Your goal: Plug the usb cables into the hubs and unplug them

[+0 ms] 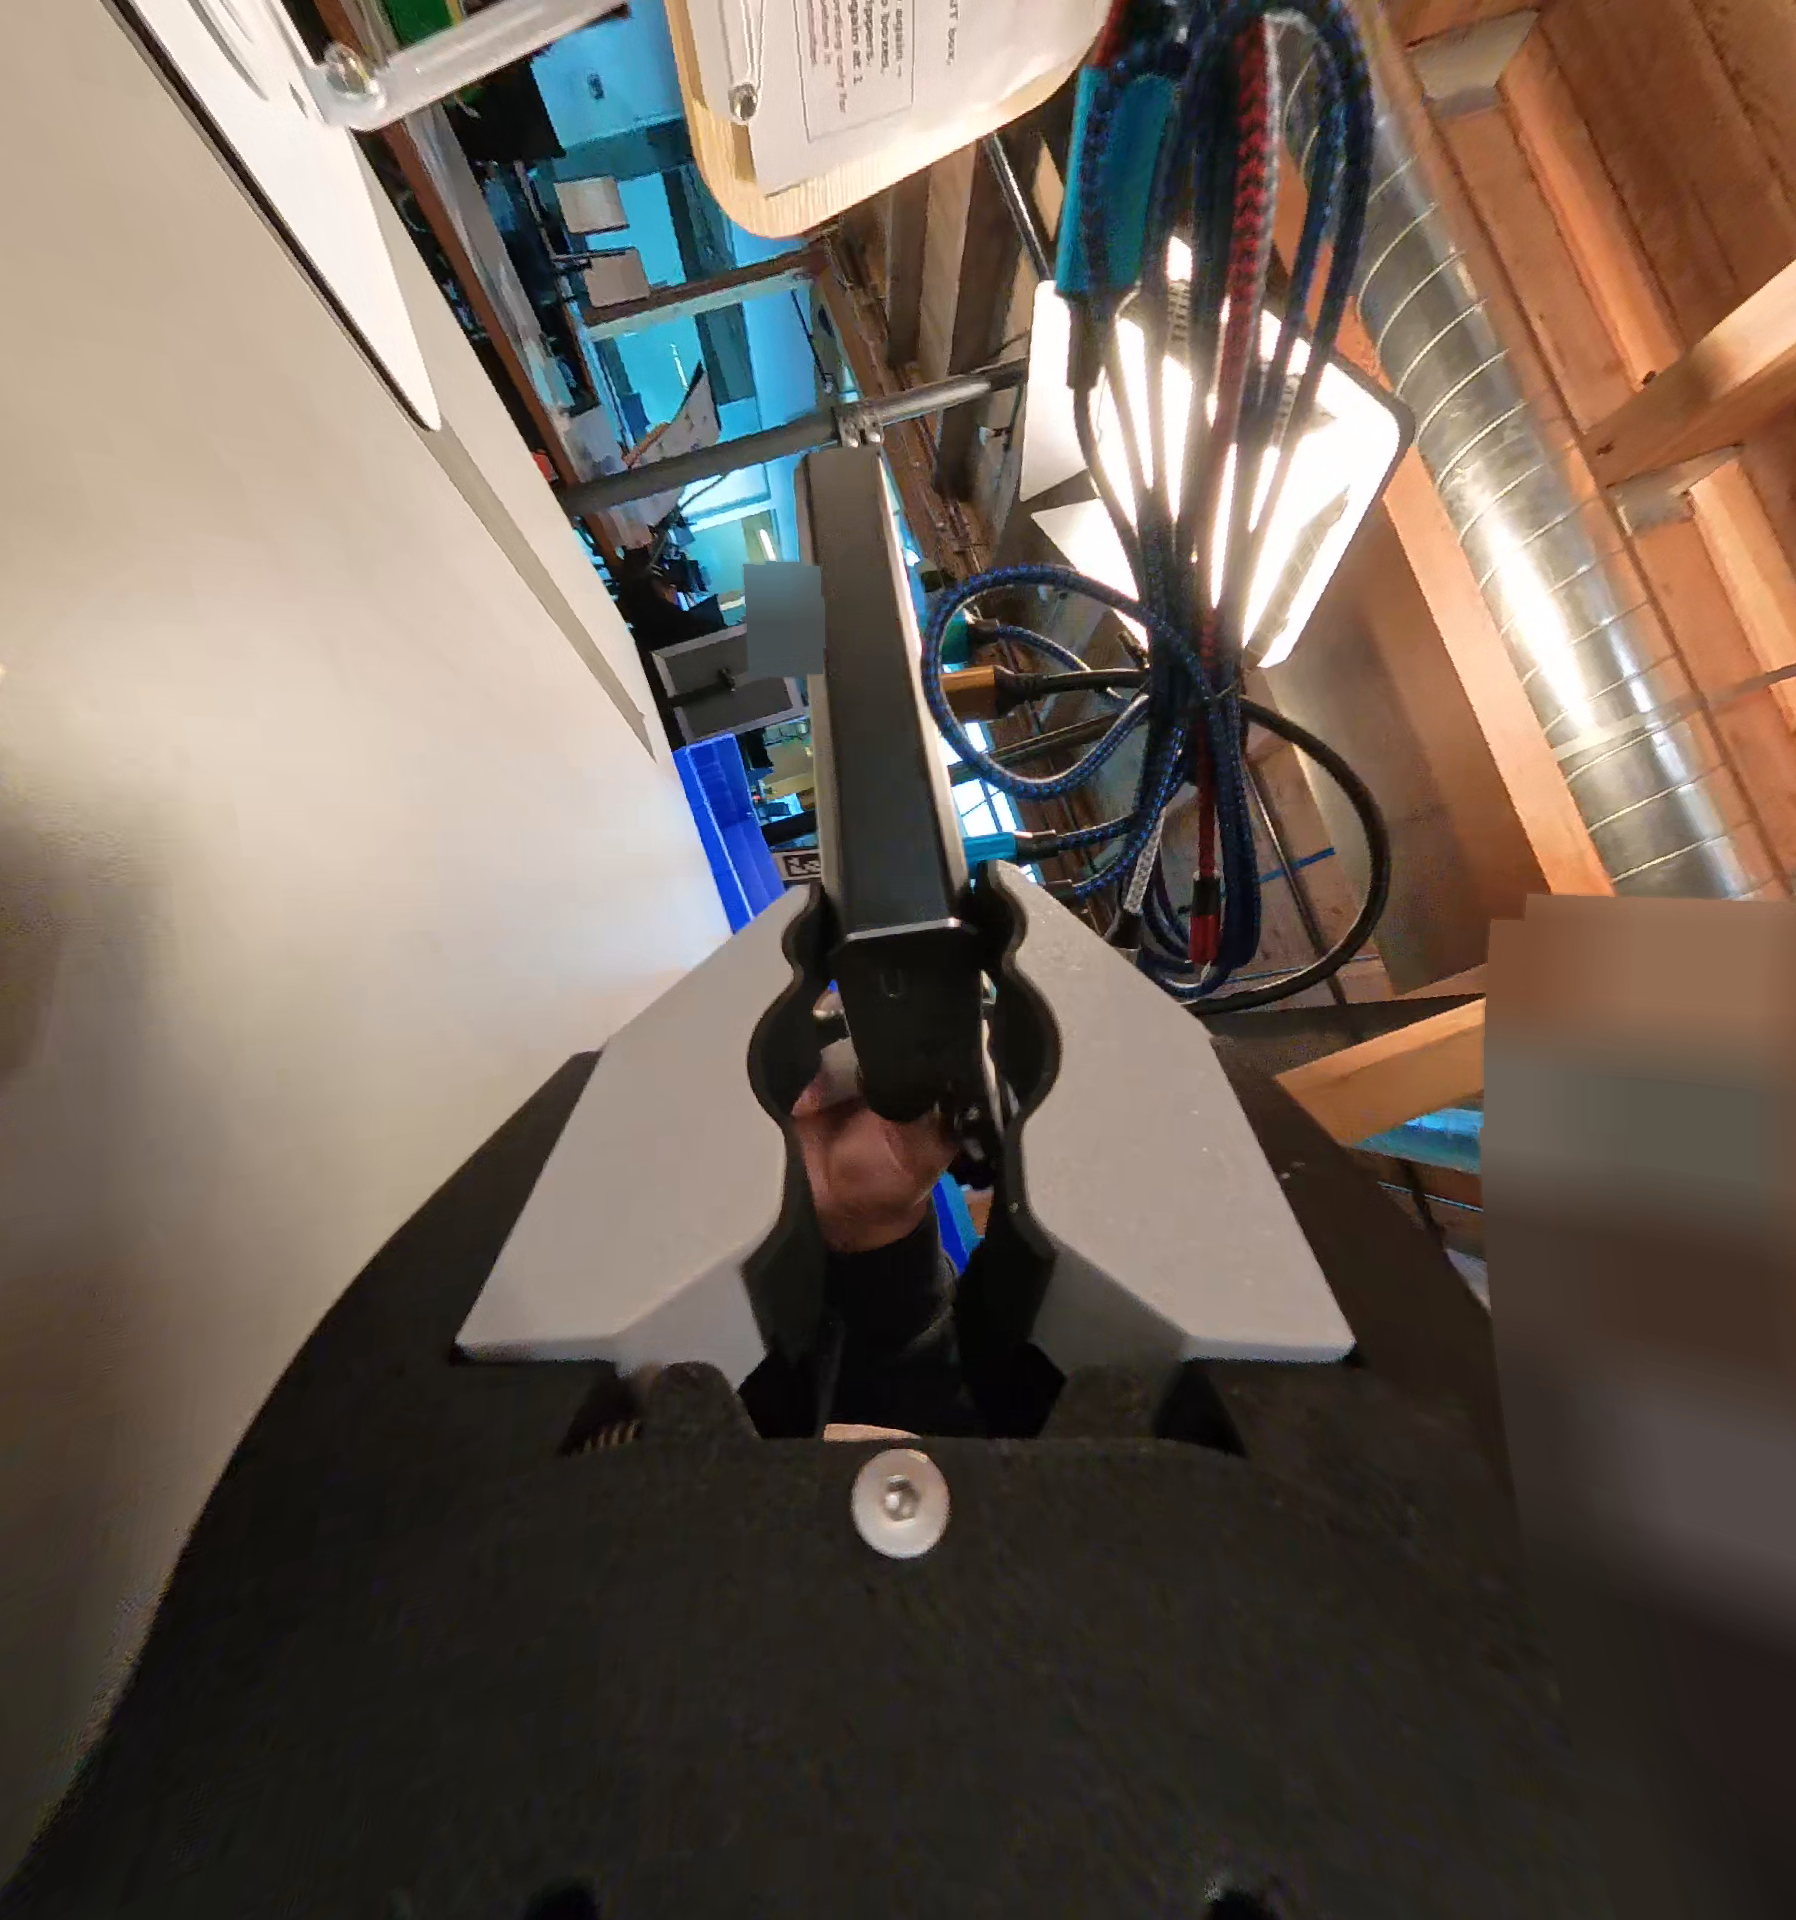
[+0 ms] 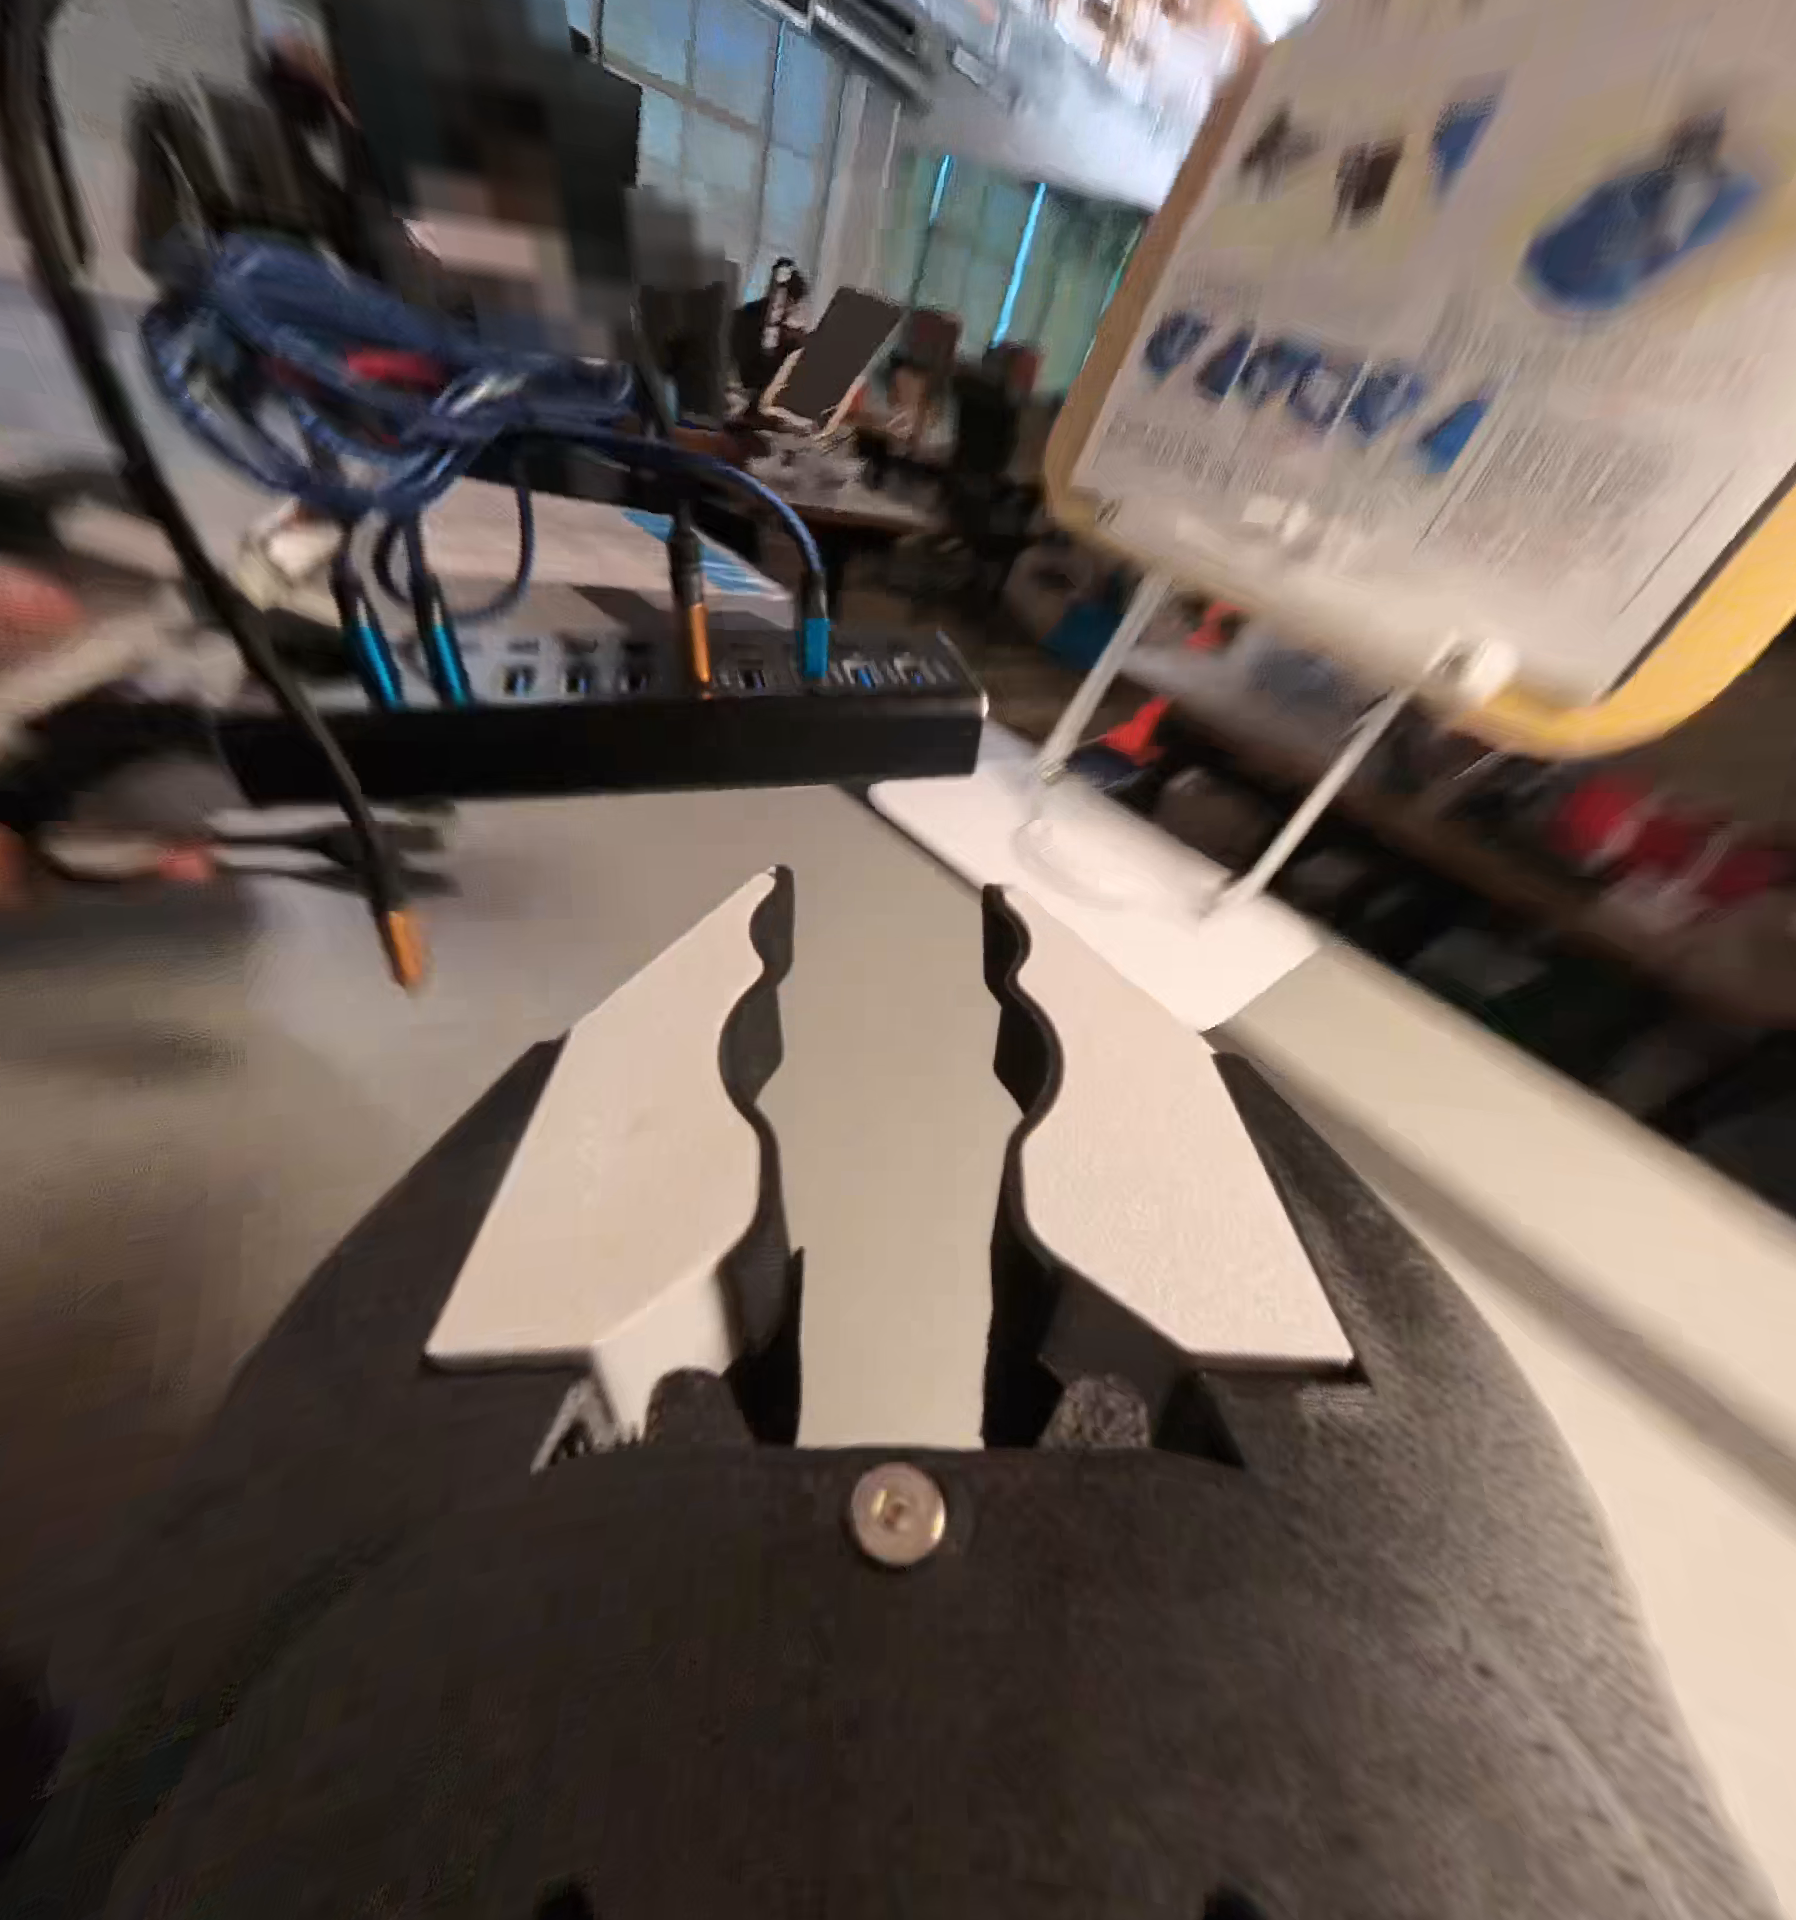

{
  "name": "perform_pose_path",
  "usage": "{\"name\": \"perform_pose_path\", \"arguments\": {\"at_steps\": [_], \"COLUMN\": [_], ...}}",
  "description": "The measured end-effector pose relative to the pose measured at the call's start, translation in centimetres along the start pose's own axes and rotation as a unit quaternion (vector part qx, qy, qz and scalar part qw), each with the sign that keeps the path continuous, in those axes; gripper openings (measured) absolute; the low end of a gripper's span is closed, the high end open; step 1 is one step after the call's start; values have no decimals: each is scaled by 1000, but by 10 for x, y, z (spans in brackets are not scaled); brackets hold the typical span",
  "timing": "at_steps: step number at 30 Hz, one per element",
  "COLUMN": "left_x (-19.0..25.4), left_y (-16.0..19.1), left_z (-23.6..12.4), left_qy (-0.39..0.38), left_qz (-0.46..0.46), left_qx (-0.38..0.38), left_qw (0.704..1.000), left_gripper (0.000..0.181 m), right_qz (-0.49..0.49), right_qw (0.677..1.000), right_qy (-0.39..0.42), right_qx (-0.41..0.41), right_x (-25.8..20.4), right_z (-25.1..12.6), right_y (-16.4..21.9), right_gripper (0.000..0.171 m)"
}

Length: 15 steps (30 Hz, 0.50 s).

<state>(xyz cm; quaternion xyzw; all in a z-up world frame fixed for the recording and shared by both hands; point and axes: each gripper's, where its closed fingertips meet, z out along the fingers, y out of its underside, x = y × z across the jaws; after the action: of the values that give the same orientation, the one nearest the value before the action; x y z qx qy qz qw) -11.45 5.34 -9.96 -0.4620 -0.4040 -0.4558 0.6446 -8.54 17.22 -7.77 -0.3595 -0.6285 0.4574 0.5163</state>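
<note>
My left gripper (image 1: 899, 914) is shut on one end of a long black USB hub (image 1: 873, 717) and holds it in the air, tilted. A bundle of blue, red and black braided cables (image 1: 1200, 665) hangs beside the hub. In the right wrist view the same hub (image 2: 613, 717) floats above the grey table (image 2: 613, 862) with several cables plugged into its top ports, blue-ended plugs (image 2: 816, 639) and an orange-ended one (image 2: 700, 644). A loose black cable with an orange plug (image 2: 402, 940) dangles below it. My right gripper (image 2: 886, 894) is open and empty, short of the hub.
A wooden-edged sign board (image 2: 1496, 343) on clear legs stands on a white base at the right of the table; it also shows in the left wrist view (image 1: 852, 104). A person's hand (image 1: 863, 1164) shows behind the left gripper. The table edge (image 2: 1496, 1122) runs along the right.
</note>
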Motion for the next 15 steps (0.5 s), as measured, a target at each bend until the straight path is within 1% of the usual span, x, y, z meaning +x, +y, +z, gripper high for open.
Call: {"name": "perform_pose_path", "arguments": {"at_steps": [1,2,4,6,8,12,15], "left_x": [-1,-2,-3,-3,-2,-2,-6], "left_y": [-1,0,2,8,13,28,42], "left_z": [0,0,1,3,5,11,14], "left_qy": [-3,-3,-2,0,4,1,-8], "left_qz": [-1,-4,-13,-22,-29,-28,-33], "left_qx": [0,0,-2,-10,-19,-45,-67], "left_qw": [1000,1000,1000,1000,999,999,997], "left_gripper": [29,29,29,29,29,30,30], "right_qz": [-84,-163,-305,-408,-465,-514,-554], "right_qw": [996,985,949,908,879,848,821], "right_qy": [25,37,56,67,80,100,101], "right_qx": [15,28,49,63,70,83,95], "right_x": [-2,-10,-28,-44,-51,-54,-64], "right_z": [-1,-1,0,2,4,6,6], "right_y": [-3,-6,-7,-4,-2,-4,-5], "right_gripper": [34,34,36,37,41,50,51]}}
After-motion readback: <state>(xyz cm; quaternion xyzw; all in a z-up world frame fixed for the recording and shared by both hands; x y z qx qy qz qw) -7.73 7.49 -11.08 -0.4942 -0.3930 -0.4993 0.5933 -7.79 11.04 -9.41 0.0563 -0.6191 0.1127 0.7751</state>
